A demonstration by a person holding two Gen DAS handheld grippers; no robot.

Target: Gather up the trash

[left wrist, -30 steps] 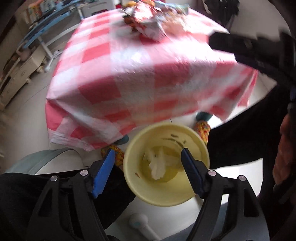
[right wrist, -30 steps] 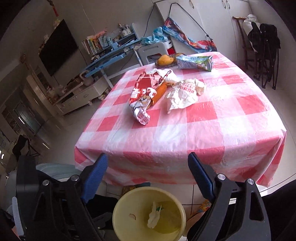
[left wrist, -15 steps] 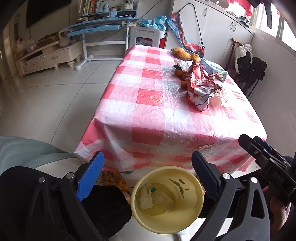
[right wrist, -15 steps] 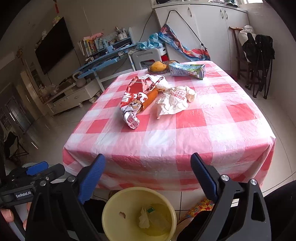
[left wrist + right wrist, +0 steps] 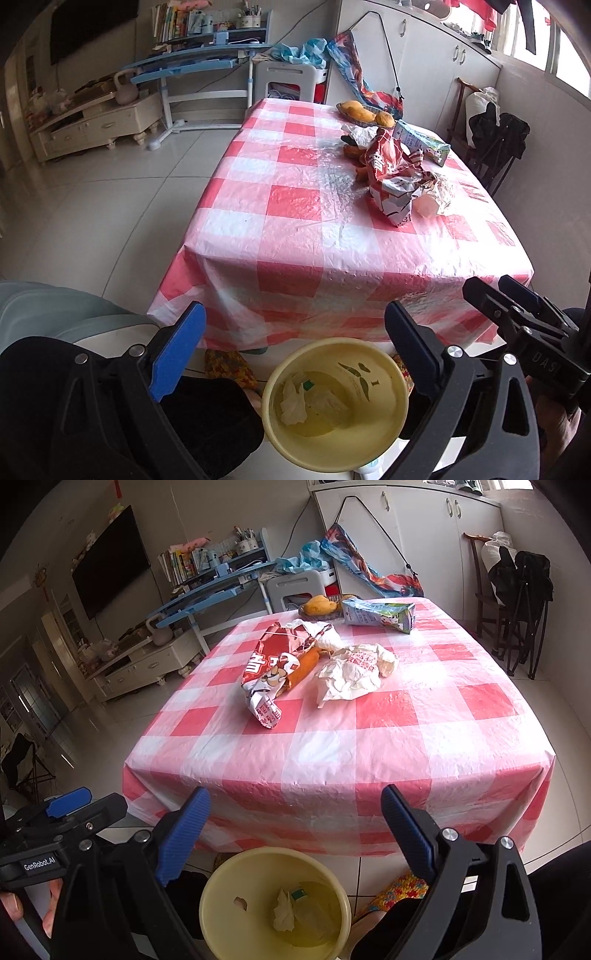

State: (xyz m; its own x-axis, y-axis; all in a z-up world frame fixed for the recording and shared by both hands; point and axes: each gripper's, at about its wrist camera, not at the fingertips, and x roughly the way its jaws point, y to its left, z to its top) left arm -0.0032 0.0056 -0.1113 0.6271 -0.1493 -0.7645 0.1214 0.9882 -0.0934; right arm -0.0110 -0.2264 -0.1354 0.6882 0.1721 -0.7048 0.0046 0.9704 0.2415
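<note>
Your left tongs (image 5: pixel 291 347) now stand spread wide with nothing between the pads; a second ago they were narrower and sat low over the yellow bin (image 5: pixel 334 404), framing the crumpled white tissue (image 5: pixel 293 402) that now lies loose on the bin floor. That piece counts as delivered. Since then your left hand has lifted and swung its view from the bin up to the table (image 5: pixel 295 229), so the bin sits at the lower edge of the view rather than filling the gap. Your right tongs (image 5: pixel 295 834) are likewise spread and empty, hovering above the bin on the near side of the table, and have hardly shifted. The rest of the trash has not moved on the checked cloth: the red snack wrapper (image 5: pixel 269 672), the crumpled white paper (image 5: pixel 354 675) just beside it, and the carton (image 5: pixel 380 616) lying on its side toward the far edge, near a bowl of yellow fruit (image 5: pixel 321 605). In my judgement one item is cleared and several remain; both tools are free to reach, with the red wrapper nearest.
</note>
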